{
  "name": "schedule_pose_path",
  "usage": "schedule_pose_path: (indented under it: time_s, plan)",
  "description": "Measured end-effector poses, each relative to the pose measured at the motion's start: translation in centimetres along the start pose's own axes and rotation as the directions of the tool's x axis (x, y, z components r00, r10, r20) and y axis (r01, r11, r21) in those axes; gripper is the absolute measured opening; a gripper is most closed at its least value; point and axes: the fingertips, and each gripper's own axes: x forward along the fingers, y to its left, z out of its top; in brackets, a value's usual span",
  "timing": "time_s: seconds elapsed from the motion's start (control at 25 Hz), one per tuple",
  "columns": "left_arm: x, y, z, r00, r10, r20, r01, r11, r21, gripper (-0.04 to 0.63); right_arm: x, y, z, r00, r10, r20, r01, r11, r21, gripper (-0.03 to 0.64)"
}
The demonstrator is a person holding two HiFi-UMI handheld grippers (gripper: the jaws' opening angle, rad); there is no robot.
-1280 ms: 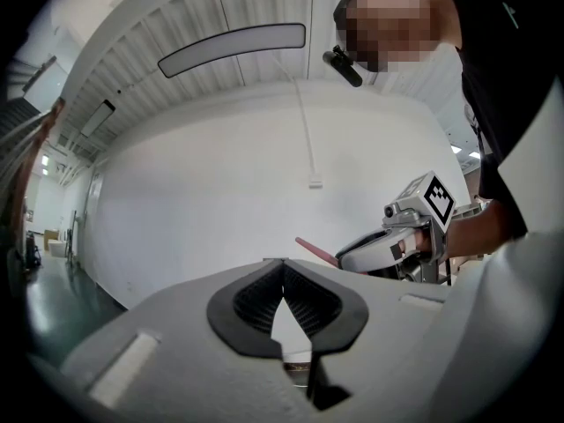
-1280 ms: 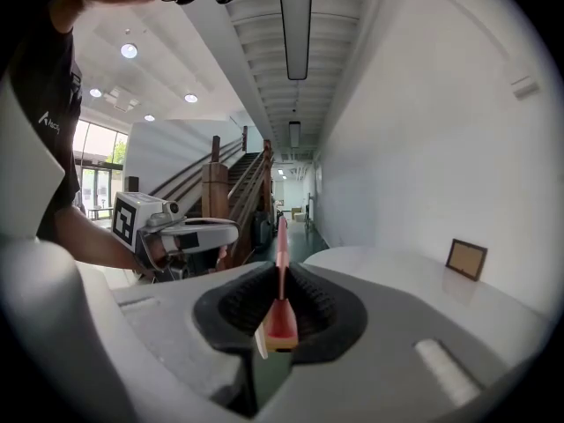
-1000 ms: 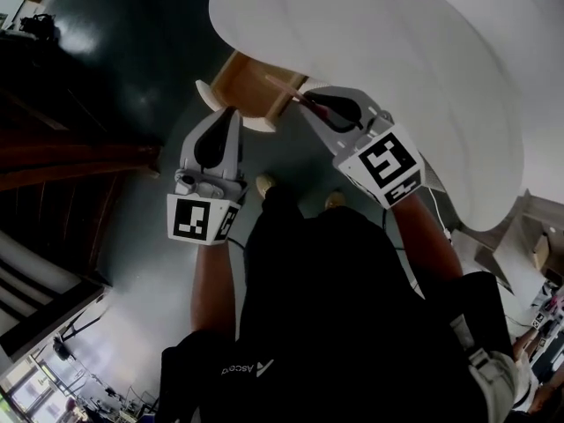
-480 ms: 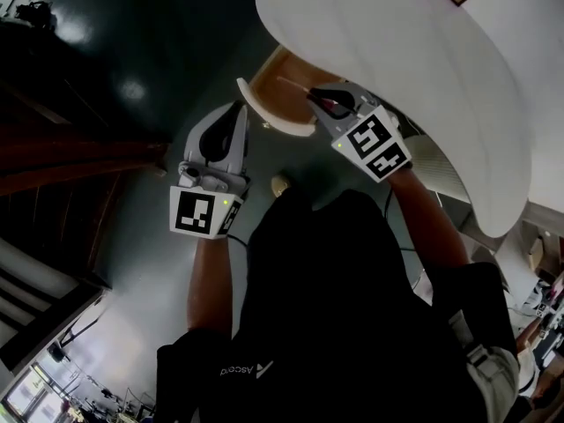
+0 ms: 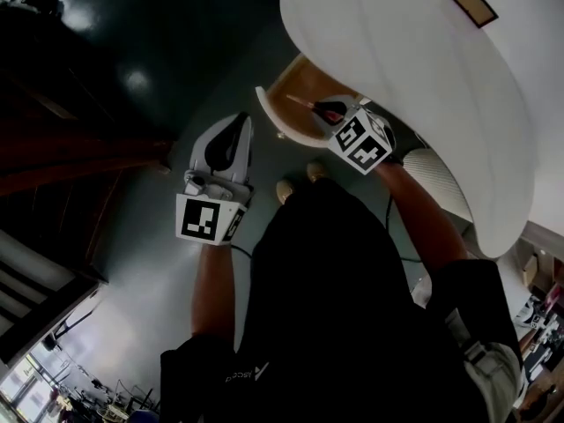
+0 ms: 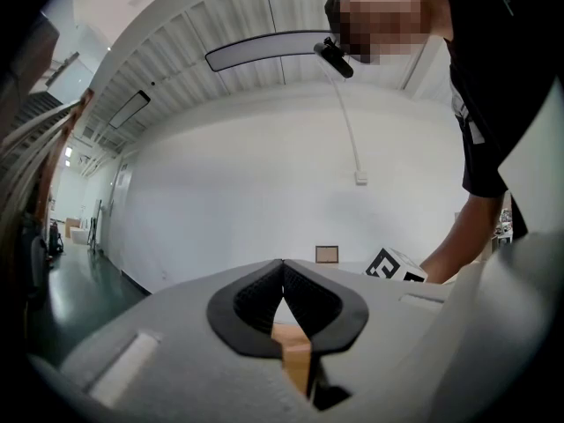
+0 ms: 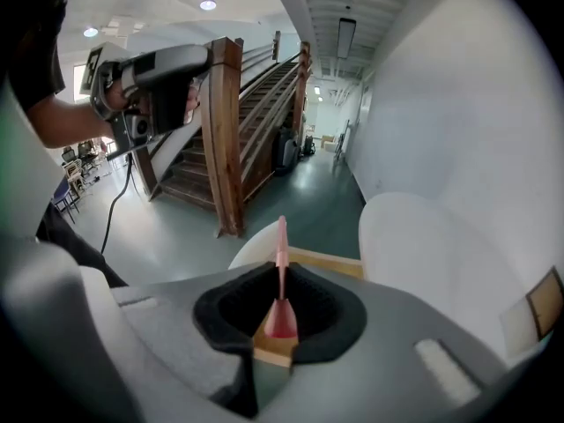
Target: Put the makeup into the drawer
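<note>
In the head view the drawer [image 5: 298, 85] stands pulled out from under the white table [image 5: 414, 77], its wooden inside showing. My right gripper [image 5: 328, 110] hangs over the drawer, tilted down, shut on a slim pink makeup stick [image 5: 300, 101]. The right gripper view shows the makeup stick [image 7: 280, 263] pinched between the pads of the right gripper [image 7: 280, 282], its tip reaching over the drawer's wooden edge [image 7: 328, 262]. My left gripper [image 5: 242, 123] is held level to the left of the drawer front, jaws together with nothing in them. The left gripper [image 6: 282, 265] shows shut tips.
A small framed box [image 5: 476, 3] lies on the table. A wooden staircase [image 7: 256, 122] and post stand beyond the drawer across dark green floor [image 5: 132, 77]. The person's shoes [image 5: 286, 188] are below the drawer. A cable [image 7: 115, 205] trails over the floor.
Both grippers have moved toward the drawer. The right one has tipped downward with the makeup stick, from the drawer's side to above its inside. The left has closed in on the drawer front.
</note>
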Motion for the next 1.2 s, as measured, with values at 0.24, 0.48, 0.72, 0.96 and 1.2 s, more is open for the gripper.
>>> schedule_pose_path:
  time_s: [0.24,0.48,0.72,0.96,1.2]
  plan:
    - [1.6,0.8,-0.7,0.999,0.040,-0.011,-0.040,0.999,-0.011,0.011,4.6,-0.9,-2.8,0.994,0.058,-0.093,-0.060,0.998,-0.013,0.051]
    - [2.5,2.5,-2.0,0.997,0.067,-0.023,-0.067,0.998,-0.012,0.011,8.9,-1.6,-4.8,0.982,0.099,-0.163,-0.107,0.994,-0.038,0.051]
    - [3.1,4.9,-4.0,0.994,0.094,-0.047,-0.095,0.995,-0.025,0.011,12.9,-2.0,-6.3,0.962,0.136,-0.235,-0.153,0.987,-0.056,0.051]
    - [3.5,6.7,-5.5,0.990,0.121,-0.068,-0.124,0.991,-0.040,0.011,16.5,-2.4,-8.1,0.938,0.155,-0.311,-0.189,0.978,-0.083,0.051]
    - [2.9,7.6,-6.1,0.984,0.146,-0.098,-0.153,0.986,-0.065,0.011,17.9,-1.8,-9.2,0.917,0.172,-0.361,-0.227,0.967,-0.118,0.051]
